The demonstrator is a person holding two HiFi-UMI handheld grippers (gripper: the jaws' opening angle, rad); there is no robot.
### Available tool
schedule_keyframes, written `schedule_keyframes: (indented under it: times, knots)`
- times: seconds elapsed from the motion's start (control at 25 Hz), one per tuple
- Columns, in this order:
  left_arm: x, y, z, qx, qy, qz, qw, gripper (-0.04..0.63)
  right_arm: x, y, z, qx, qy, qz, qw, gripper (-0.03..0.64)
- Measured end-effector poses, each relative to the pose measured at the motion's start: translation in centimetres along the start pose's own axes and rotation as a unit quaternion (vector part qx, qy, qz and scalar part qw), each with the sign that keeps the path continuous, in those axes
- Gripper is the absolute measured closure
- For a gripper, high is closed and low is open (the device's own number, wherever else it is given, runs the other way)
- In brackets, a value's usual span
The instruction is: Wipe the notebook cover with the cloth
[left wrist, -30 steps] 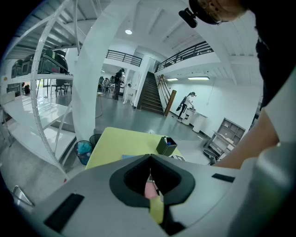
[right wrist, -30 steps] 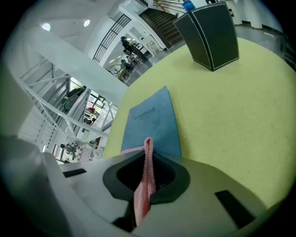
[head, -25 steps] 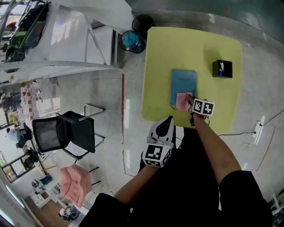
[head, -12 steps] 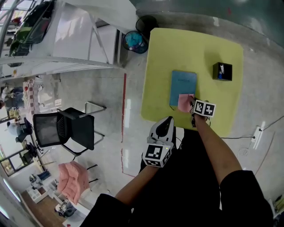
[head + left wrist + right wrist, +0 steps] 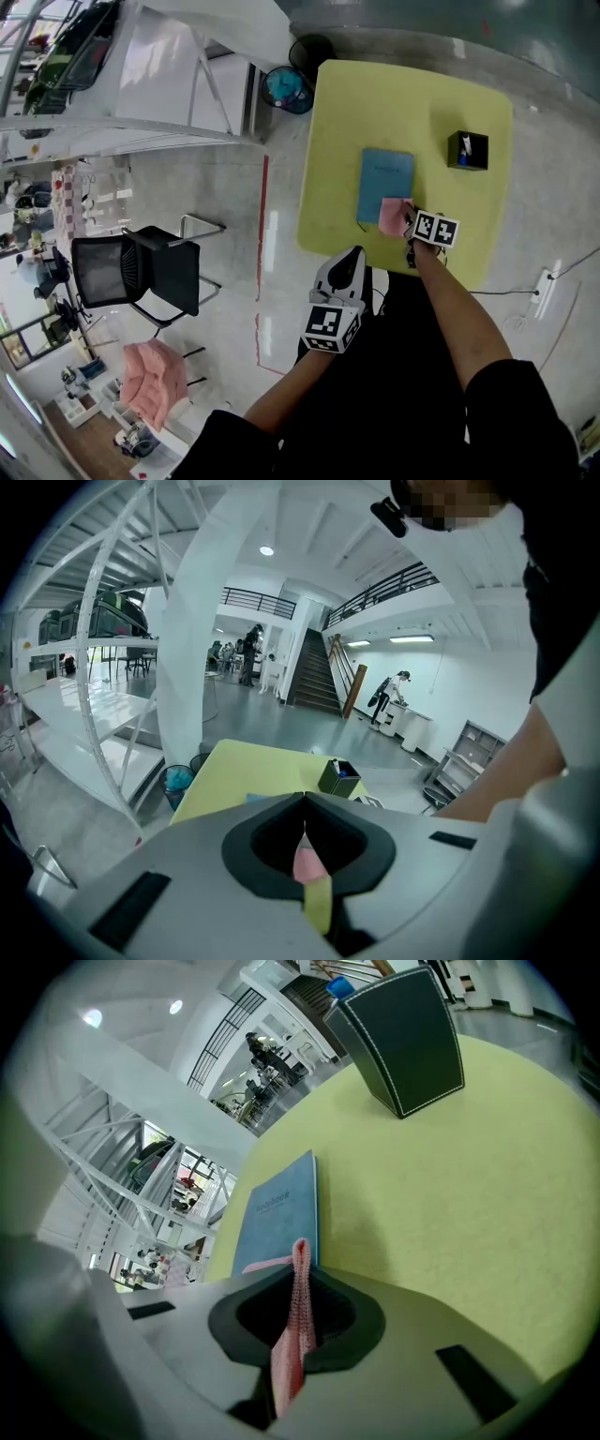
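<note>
While right tool (image 5: pixel 409 220) clamps pink knit cloth (image 5: pixel 391 215) on near end of blue rectangular notebook (image 5: pixel 384 180), mid yellow table (image 5: pixel 403 98), left tool (image 5: pixel 349 257) hangs closed, empty, off table. Risk: unbraced notebook slides with wipe stroke; cloth slips from pinch.

Small printed line on blue notebook (image 5: pixel 277 1208) cover, too blurred to read; no other text legible.

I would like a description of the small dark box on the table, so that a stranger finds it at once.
Look at the yellow table. Near its right edge in the head view, apart from the blue notebook, stands the dark box. It alone is black, upright and open at the top; the notebook lies flat.
</note>
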State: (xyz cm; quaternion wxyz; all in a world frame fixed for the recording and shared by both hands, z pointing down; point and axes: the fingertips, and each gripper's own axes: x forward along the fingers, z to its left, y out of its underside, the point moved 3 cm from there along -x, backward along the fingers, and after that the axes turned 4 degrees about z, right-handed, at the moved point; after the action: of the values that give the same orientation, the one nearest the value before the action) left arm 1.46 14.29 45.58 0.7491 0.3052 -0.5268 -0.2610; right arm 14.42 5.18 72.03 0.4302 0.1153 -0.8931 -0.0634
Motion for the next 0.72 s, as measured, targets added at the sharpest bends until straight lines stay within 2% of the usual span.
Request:
schedule_keyframes:
  times: [0.16, 0.32, 0.48, 0.56, 0.72]
  knots:
    - [-0.1, 0.2, -0.7, 0.004, 0.002, 0.002, 1.0000, 0.580, -0.1, 0.1, -0.3, 0.009, -0.004, 0.002, 1.000, 0.580]
    - [-0.1, 0.3, -1.2, 0.010, 0.003, 0.002, 0.9999, 0.580, -0.6, 0.0, -1.2, 0.044, -0.010, -0.005, 0.999, 0.580]
    - [0.3, 0.2, -1.9, 0.013, 0.010, 0.001, 0.9999, 0.580, -3.0, -0.6, -2.3, 0.024, -0.013, -0.015, 1.000, 0.580]
    - [0.7, -0.1, -2.4, 0.019, 0.015, -0.002, 0.9997, 0.580, -4.5, -1.3, -2.2, 0.024, -0.033, -0.032, 0.999, 0.580]
    - [1.9, -1.2, -3.8, 0.018, 0.027, -0.013, 0.9994, 0.580, -9.3, -3.1, -2.2, 0.059, -0.060, -0.094, 0.992, 0.580]
